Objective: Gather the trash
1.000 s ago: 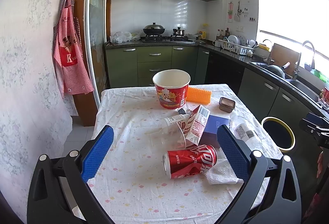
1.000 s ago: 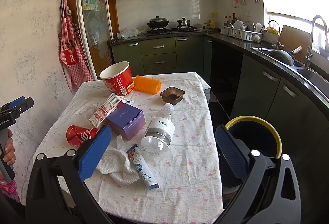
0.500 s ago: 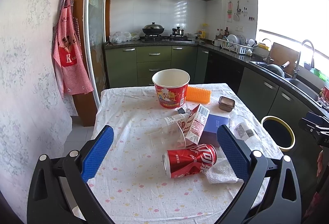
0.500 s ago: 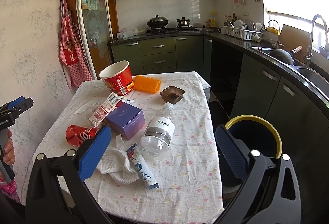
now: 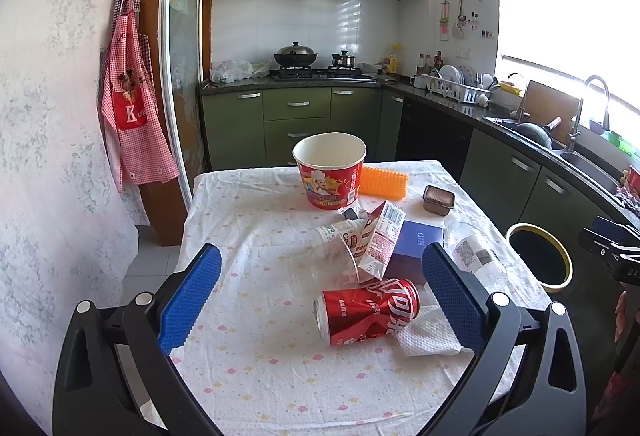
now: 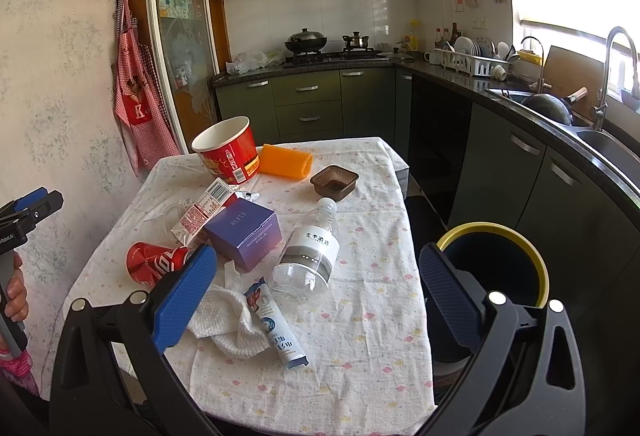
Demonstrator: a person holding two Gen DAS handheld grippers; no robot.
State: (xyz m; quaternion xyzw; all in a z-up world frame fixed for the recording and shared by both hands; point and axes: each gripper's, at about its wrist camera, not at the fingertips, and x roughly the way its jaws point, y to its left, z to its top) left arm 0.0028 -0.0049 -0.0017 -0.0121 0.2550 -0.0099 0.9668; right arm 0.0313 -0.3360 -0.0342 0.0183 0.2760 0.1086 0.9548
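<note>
**Operator:** I have both tools hovering off the near edge of the table with the spotted white cloth point(image 6: 360, 320). My left gripper point(image 5: 320, 300) is spread wide and empty, and my right gripper point(image 6: 316, 296) is wide and empty too. The trash is all on the table: a crushed red soda can lying on its side point(image 5: 366, 310), a clear plastic water bottle with a white label point(image 6: 310, 250), a squeezed white and blue tube point(image 6: 276, 328), a crumpled white paper towel point(image 6: 224, 320), a red and white carton point(image 5: 380, 240) and a big red paper bucket point(image 5: 330, 171). The dark bin with the yellow rim point(image 6: 500, 268) sits on the floor just beside the table's right edge.

**Observer:** What worries you?

**Operator:** The can and the bottle are round and lying down, so a pad that nudges one before closing would probably send it rolling, maybe off the edge. The pile is tight: the can touches the towel, and the carton leans on a purple box point(image 6: 246, 232), so I could drag a neighbour along. The loose cloth may also bunch under a fingertip.

**Observer:** Anything you can't read?

**Operator:** A clear plastic cup point(image 5: 324, 268) lies by the carton, and I barely see its outline. My right finger covers part of the bin's mouth, so I can't tell how full it is. I also can't tell whether the bottle is capped.
</note>
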